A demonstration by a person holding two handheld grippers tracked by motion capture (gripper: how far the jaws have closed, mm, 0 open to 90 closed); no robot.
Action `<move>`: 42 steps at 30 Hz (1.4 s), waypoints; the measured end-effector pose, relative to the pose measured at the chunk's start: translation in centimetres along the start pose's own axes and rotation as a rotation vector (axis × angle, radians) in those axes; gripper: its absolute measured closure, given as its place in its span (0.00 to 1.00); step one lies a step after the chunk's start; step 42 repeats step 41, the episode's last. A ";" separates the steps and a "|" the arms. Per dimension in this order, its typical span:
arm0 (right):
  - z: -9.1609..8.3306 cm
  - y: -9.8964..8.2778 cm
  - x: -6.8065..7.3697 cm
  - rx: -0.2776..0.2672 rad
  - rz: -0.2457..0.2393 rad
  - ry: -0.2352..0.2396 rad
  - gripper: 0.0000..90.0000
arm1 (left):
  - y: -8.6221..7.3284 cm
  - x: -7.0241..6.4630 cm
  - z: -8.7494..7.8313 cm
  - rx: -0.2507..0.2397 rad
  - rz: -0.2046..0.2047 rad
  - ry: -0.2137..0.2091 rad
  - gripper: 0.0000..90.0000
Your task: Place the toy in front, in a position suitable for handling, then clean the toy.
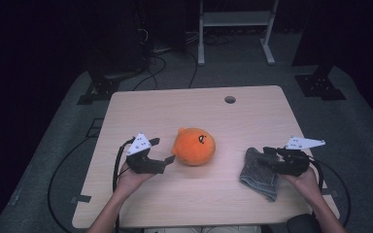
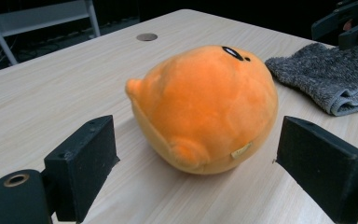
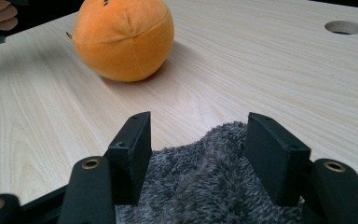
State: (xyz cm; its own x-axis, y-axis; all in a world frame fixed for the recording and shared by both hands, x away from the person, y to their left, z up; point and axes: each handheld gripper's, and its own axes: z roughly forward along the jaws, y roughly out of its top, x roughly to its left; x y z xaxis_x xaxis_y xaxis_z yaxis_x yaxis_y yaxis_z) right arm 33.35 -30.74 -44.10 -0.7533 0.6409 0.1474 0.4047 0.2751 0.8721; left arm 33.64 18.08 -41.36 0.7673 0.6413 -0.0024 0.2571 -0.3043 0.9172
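Note:
A round orange plush toy (image 1: pixel 194 145) with a small black eye lies near the middle of the light wooden table (image 1: pixel 252 116). My left gripper (image 1: pixel 162 150) is just left of it and open. In the left gripper view the plush (image 2: pixel 205 102) lies just ahead of the wide-apart jaws, and the pads do not touch it. A grey fuzzy cloth (image 1: pixel 260 174) lies at the right. My right gripper (image 1: pixel 269 155) is over its far end. In the right gripper view the cloth (image 3: pixel 200 186) lies between the open jaws, and the plush (image 3: pixel 123 39) is farther off.
A round cable hole (image 1: pixel 229 99) sits near the table's far edge. Cables trail from both grippers over the table's near edge. Beyond the table are a white stand (image 1: pixel 235 19) and dark equipment on grey carpet.

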 end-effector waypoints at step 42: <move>-0.2 -0.6 0.9 -0.011 -0.014 -0.011 0.40 | -5.9 1.2 -4.7 -0.013 -0.082 0.146 0.10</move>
